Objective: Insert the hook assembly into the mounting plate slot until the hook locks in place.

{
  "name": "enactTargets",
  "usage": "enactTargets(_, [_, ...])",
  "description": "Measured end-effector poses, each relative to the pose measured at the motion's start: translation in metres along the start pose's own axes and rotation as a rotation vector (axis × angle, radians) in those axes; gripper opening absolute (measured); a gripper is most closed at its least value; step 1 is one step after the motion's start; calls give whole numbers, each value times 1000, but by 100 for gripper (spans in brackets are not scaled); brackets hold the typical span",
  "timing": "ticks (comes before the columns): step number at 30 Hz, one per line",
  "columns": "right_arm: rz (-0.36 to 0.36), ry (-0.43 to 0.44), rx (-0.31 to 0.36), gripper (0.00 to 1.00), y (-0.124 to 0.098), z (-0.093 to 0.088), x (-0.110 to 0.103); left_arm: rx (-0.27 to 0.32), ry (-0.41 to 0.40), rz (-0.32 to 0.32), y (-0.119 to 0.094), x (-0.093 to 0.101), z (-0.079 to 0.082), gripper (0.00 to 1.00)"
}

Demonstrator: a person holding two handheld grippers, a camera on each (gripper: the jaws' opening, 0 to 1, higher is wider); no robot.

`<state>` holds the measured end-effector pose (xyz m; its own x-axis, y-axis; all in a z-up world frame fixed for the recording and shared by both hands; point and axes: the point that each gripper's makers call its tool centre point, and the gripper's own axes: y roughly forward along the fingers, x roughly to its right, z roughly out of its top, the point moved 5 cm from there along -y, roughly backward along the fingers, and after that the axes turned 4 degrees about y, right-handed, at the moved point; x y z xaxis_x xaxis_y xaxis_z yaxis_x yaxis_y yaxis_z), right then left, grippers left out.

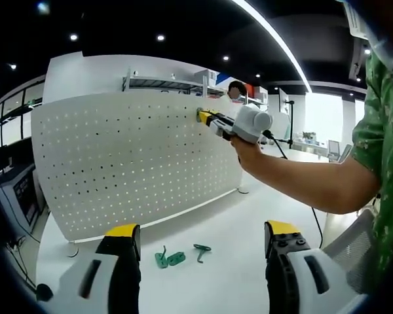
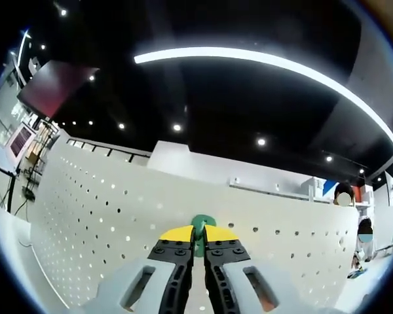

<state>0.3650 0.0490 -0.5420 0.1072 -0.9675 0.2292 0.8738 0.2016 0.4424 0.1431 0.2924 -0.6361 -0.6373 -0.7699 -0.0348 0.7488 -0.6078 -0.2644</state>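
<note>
White and wide, the table (image 1: 249,222) carries an upright perforated mounting plate (image 1: 131,163) under a dark ceiling with a long light strip.

In the left gripper view, the left gripper (image 1: 203,252) rises from 6 o'clock with its yellow-tipped fingers (image 1: 123,230) spread wide and holding nothing. Between them, on the table near the plate's foot, lie three green hooks (image 1: 177,256), two touching and one just beside them toward 3 o'clock.

At about 1 o'clock, a person's hand (image 1: 247,149) holds the right gripper (image 1: 202,116) against the plate's upper edge.

In the right gripper view, the right gripper (image 2: 198,241) has its fingers (image 2: 177,234) narrowed onto a green hook assembly (image 2: 202,226), whose top shows at 12 o'clock of the fingertips, right against the plate (image 2: 105,216). Whether it sits in a slot cannot be told.
</note>
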Motion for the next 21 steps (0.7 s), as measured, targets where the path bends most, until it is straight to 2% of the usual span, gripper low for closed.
enactTargets(10, [3, -2, -4, 6, -2, 0, 0, 0, 1, 0, -1, 1, 0, 80])
enactTargets(21, [-5, 17, -10, 14, -7, -1, 3, 2, 1, -1, 0, 1, 0, 80])
